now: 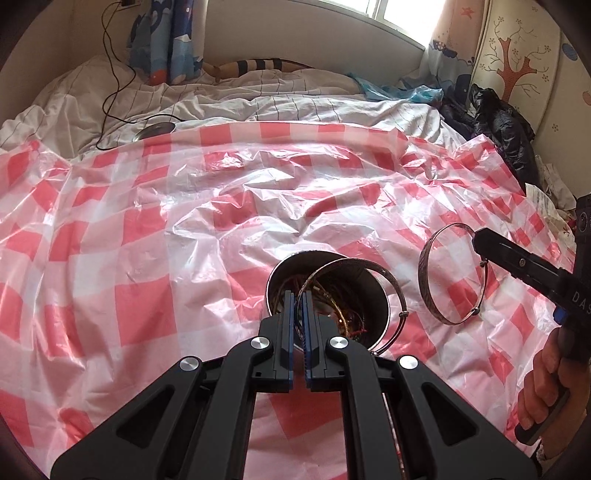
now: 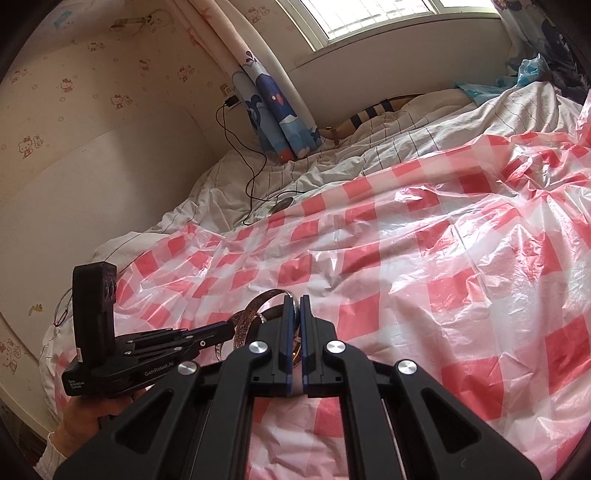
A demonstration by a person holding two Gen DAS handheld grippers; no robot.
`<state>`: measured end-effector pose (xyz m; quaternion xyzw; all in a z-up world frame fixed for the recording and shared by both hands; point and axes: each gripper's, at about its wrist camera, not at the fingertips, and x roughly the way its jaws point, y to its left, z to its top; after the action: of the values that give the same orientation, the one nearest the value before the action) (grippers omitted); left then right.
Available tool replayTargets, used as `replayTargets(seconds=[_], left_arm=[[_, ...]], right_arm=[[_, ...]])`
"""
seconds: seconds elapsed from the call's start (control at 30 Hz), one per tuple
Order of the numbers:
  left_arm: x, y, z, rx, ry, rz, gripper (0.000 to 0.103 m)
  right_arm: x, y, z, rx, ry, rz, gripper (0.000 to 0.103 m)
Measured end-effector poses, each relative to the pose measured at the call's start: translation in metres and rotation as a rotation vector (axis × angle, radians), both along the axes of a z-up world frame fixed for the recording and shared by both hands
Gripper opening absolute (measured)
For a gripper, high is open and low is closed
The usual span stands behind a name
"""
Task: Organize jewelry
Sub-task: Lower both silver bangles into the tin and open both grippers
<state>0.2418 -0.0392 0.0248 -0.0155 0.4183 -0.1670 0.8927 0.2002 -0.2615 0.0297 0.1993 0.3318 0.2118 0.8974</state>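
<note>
The left gripper (image 1: 298, 295) pinches the rim of a round tin (image 1: 327, 295) full of tangled chains, a thin bangle (image 1: 391, 291) leaning on it. Just beside it, the right gripper (image 1: 476, 236) clamps a wide silver bangle (image 1: 430, 280) (held upright, above the sheet). Beyond lies the checked plastic sheet (image 1: 147, 221), then rumpled bedding (image 1: 258, 99).

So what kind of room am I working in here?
Most likely a child's bedroom. The work surface is a bed with a rumpled white duvet under a red-checked plastic sheet, cartoon whale curtains hang beside the window, and the wall has Hello Kitty wallpaper.
</note>
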Motion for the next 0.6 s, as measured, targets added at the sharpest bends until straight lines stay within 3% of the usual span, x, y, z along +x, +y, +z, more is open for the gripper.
replayTargets(seconds=[0.27, 0.4, 0.6], left_arm=[[0.028, -0.009, -0.026, 0.048, 0.068, -0.009, 0.007], [0.023, -0.002, -0.028, 0.016, 0.057, 0.003, 0.007], [0.000, -0.001, -0.017, 0.048, 0.025, 0.014, 0.009]], right_arm=[[0.030, 0.019, -0.017, -0.044, 0.022, 0.014, 0.004], [0.035, 0.028, -0.030, -0.067, 0.046, 0.030, 0.004], [0.039, 0.043, -0.040, -0.083, 0.060, 0.062, 0.004]])
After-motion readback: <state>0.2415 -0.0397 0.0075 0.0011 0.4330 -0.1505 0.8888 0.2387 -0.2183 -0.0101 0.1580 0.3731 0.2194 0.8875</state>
